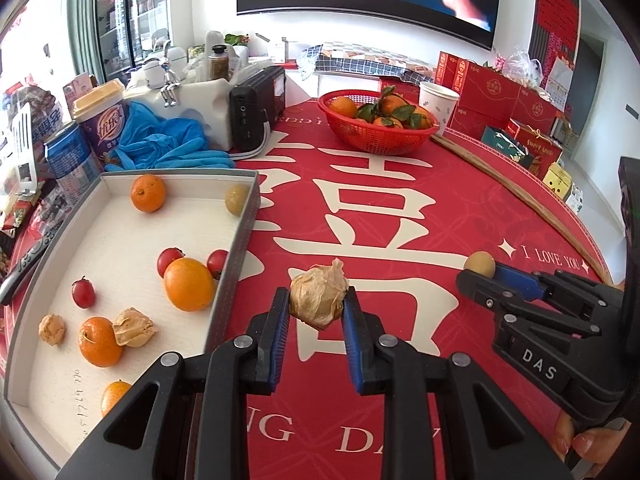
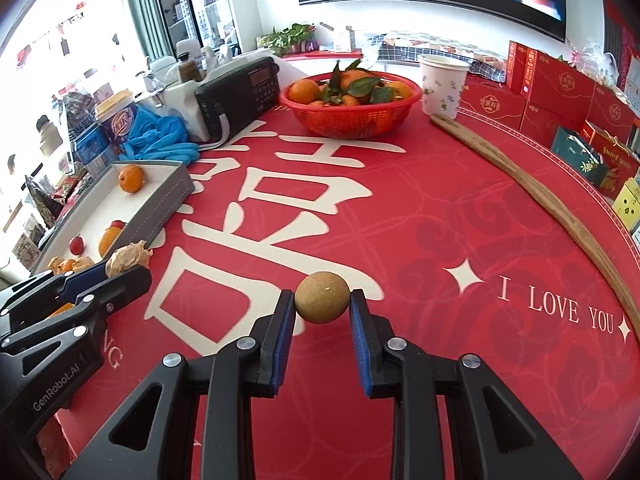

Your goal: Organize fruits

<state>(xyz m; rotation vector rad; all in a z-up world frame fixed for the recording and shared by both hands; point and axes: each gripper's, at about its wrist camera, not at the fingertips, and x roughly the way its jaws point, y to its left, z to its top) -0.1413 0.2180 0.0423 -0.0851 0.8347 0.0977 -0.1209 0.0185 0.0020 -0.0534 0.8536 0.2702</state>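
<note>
My left gripper (image 1: 316,300) is shut on a papery husked physalis (image 1: 318,298) above the red tablecloth, just right of the grey-walled tray (image 1: 236,248). The tray holds oranges (image 1: 188,284), cherry tomatoes (image 1: 83,292), two husked physalis (image 1: 134,327) and a longan (image 1: 237,199). My right gripper (image 2: 322,300) is shut on a round tan longan (image 2: 322,297) above the cloth. The right gripper also shows in the left wrist view (image 1: 480,270), and the left gripper in the right wrist view (image 2: 128,266), both holding their fruit.
A red basket of leafy oranges (image 1: 376,120) stands at the back, a paper cup (image 1: 438,106) beside it. A wooden stick (image 2: 540,196) lies along the right. A radio (image 1: 258,108), blue gloves (image 1: 172,144), a drink cup and a can crowd the left back.
</note>
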